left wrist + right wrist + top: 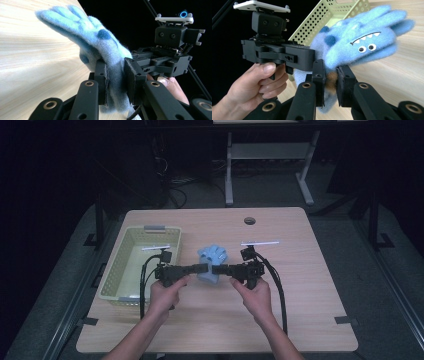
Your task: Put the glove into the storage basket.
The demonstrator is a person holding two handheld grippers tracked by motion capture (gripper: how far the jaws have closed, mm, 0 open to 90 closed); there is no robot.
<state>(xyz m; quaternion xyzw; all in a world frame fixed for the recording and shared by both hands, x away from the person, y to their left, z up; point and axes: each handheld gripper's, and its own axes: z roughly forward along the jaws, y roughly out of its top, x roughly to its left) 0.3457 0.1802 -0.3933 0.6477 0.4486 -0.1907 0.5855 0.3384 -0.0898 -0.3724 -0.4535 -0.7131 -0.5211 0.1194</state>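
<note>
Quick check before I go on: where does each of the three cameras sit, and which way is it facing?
High view: above the person's side, looking forward and down at the wooden table; both forearms show.
Left gripper view: rides the left gripper, facing the right gripper.
Right gripper view: rides the right gripper, facing the left gripper and pale green perforated basket.
Shared: the fuzzy blue monster glove, clamped from both sides.

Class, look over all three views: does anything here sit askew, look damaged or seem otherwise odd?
Nothing looks damaged or spilled. The one unusual sight is the blue glove, with its monster face, held off the table between the left gripper and right gripper, both clamped on its cuff. The green basket sits square at the left.
</note>
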